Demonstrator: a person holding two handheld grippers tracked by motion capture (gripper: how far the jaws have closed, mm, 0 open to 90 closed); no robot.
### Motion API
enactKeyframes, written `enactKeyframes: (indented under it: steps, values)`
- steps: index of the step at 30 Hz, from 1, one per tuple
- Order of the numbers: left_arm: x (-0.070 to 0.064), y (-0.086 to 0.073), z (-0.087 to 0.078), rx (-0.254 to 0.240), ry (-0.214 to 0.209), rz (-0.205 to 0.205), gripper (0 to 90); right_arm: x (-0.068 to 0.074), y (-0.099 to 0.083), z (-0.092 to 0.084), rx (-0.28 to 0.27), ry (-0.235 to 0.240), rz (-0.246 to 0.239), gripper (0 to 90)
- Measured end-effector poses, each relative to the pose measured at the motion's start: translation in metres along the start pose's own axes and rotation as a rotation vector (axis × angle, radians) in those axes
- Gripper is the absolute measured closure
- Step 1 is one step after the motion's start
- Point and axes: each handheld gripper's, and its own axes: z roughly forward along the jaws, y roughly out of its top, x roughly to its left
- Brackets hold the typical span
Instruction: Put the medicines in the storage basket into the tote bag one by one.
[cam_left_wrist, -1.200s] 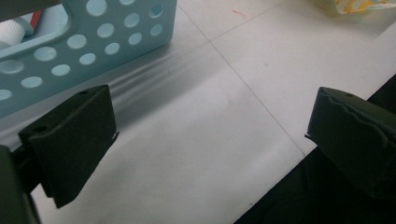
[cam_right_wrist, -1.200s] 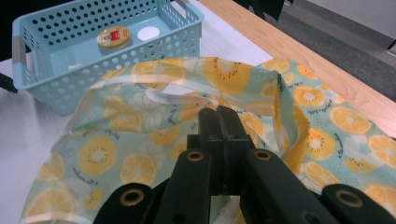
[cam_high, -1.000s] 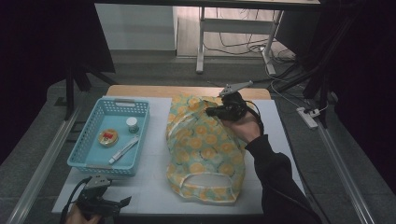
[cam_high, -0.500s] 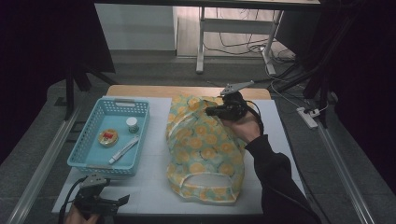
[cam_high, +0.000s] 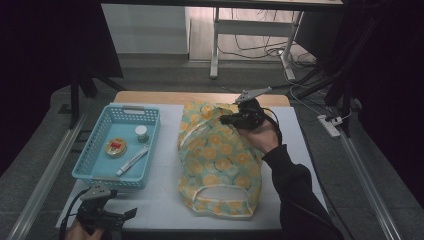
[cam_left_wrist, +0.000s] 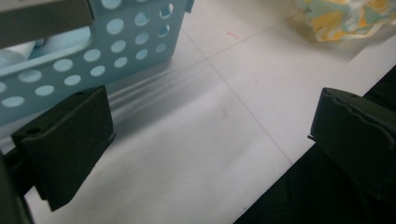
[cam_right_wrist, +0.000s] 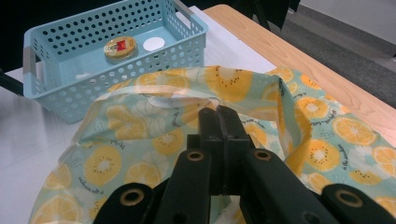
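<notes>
Your right tool (cam_high: 226, 119) is clamping the rim of the fruit-print bag (cam_high: 220, 160): in the right gripper view its two black jaws are pressed flat together with a fold of the bag's edge (cam_right_wrist: 187, 100) pinched at their tips. That pinched rim is lifting a little above the rest of the cloth, so the bag's mouth is standing open just ahead of the tool, while the body of the bag is lying flat on the bench (cam_high: 165, 195) beneath and behind it, its handle end running back towards you. Your right hand (cam_high: 262, 137) is resting over the bag's far right part.

Beyond the right tool's tips, past the bag's rim, the blue basket (cam_right_wrist: 56, 74) is sitting on the bench, apart from the bag. Inside it a round tin with a yellow and red lid (cam_right_wrist: 120, 47) and a small white-capped jar (cam_right_wrist: 154, 44) are lying side by side; from the high view a white tube (cam_high: 132, 160) is lying near them.

Your left tool (cam_high: 112, 216) is hovering low at the bench's near edge with its jaws standing wide apart and nothing between them. The basket's perforated wall (cam_left_wrist: 116, 46) is just ahead of its left jaw, and a corner of the bag is lying farther off, ahead to its right.
</notes>
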Motion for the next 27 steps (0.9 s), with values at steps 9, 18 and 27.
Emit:
enactKeyframes:
  steps: [9,18,27]
  values:
    - [0.000,0.004,-0.004,-0.052,-0.054,-0.009,0.0,-0.002,0.002,-0.001,0.002,-0.008,-0.008,90.0]
    - [0.001,0.010,-0.012,-0.092,-0.054,0.004,0.0,-0.004,0.001,0.001,-0.004,-0.003,-0.008,90.0]
    - [0.003,0.024,-0.019,-0.084,-0.028,0.007,0.0,-0.007,0.000,-0.001,-0.008,0.000,0.003,90.0]
